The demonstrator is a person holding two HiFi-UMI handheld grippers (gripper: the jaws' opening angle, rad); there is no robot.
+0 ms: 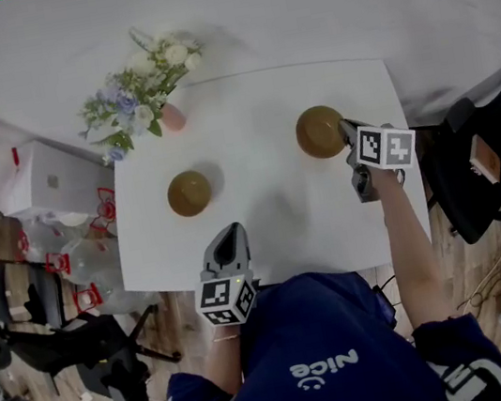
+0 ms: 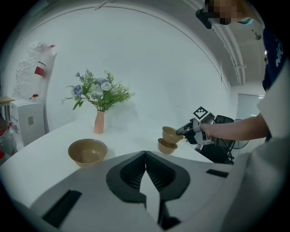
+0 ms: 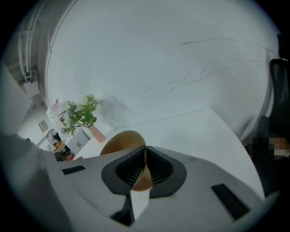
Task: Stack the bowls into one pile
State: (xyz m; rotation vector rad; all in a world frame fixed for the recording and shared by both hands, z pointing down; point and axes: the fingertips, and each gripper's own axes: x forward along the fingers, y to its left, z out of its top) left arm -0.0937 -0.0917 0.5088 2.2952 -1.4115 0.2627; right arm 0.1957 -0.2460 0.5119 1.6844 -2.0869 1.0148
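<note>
Right gripper (image 1: pixel 346 132) is pinching the rim of a bowl (image 1: pixel 318 131) at the far right of the table (image 1: pixel 274 224). In its own view the jaws are clamped on the thin rim, and they cover most of the bowl's near side.

From the head view you'd think there's nothing under it. The left gripper view shows a lower bowl (image 2: pixel 166 147) sitting right beneath the held one, though I can't tell whether the two touch.

Left bowl (image 1: pixel 189 193) sits alone, well apart from those two, towards the far left.

Left gripper (image 1: pixel 230 237) is at the near edge with its jaws pressed together and nothing between them.

The vase (image 1: pixel 172 117) of flowers (image 1: pixel 138 85) is at the far left corner. The person's torso cuts off the table's near edge.
</note>
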